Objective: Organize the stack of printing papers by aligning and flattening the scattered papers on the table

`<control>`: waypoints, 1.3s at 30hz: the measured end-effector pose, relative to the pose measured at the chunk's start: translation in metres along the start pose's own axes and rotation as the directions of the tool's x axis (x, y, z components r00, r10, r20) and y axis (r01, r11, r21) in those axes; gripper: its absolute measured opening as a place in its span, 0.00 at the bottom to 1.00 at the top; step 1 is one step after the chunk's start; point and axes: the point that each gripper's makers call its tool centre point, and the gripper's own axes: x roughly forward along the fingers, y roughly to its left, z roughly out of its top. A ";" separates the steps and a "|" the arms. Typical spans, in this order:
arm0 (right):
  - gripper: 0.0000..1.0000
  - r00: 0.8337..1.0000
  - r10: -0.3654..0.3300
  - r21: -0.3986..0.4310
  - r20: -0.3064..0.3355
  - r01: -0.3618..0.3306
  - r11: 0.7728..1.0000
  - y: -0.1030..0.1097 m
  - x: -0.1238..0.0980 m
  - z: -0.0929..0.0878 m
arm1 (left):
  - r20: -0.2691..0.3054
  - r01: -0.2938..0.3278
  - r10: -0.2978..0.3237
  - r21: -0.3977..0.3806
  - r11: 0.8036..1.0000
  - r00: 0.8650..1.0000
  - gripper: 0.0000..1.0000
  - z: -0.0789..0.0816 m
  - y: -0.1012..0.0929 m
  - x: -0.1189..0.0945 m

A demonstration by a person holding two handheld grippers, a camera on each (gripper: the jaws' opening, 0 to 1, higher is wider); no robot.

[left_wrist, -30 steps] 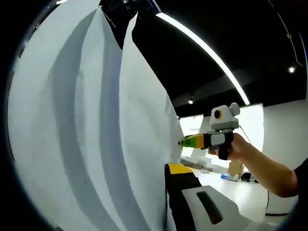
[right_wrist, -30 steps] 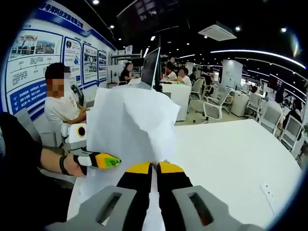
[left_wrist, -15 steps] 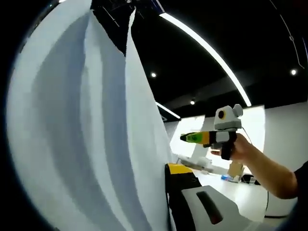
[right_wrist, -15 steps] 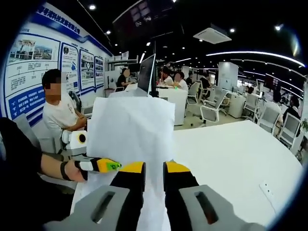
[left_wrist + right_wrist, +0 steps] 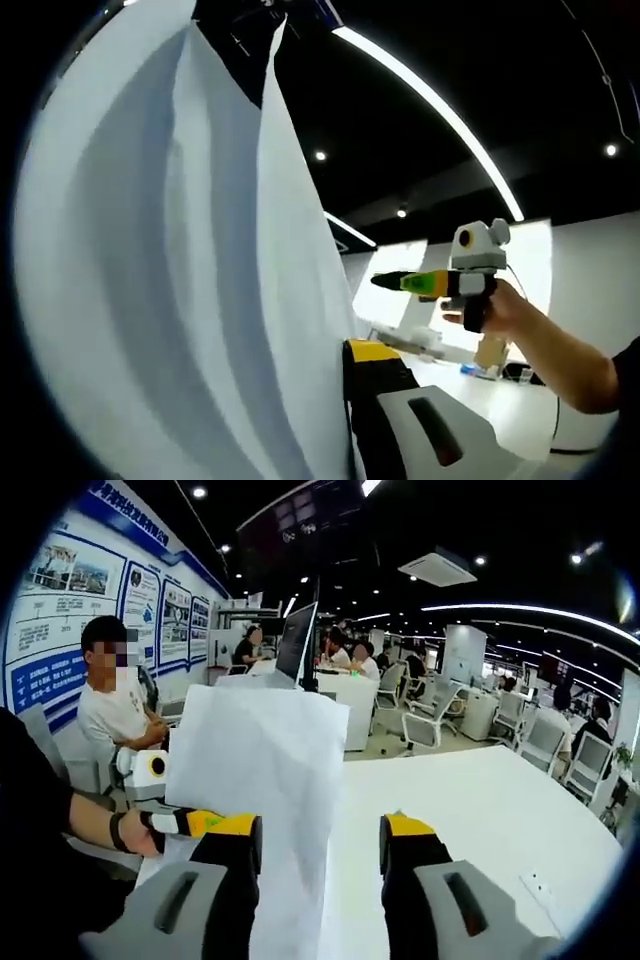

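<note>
Holding the white printing paper sheets (image 5: 262, 770) upright above the white worktop (image 5: 500, 800), the left tool (image 5: 215, 823) grips their edge while the right tool (image 5: 320, 845) stands wide open and empty; lowering them squarely should align the edges.

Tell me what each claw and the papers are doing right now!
Left claw: shut on the papers, holding them up.
Right claw: open, not touching the papers.
Papers: upright, lifted off the table, sheets fanned apart.
</note>
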 end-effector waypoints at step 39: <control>0.90 0.984 -0.154 0.044 0.088 0.151 0.988 -0.028 -0.050 -0.005 | 0.004 -0.005 0.005 0.000 1.000 1.000 0.06 0.002 0.005 0.000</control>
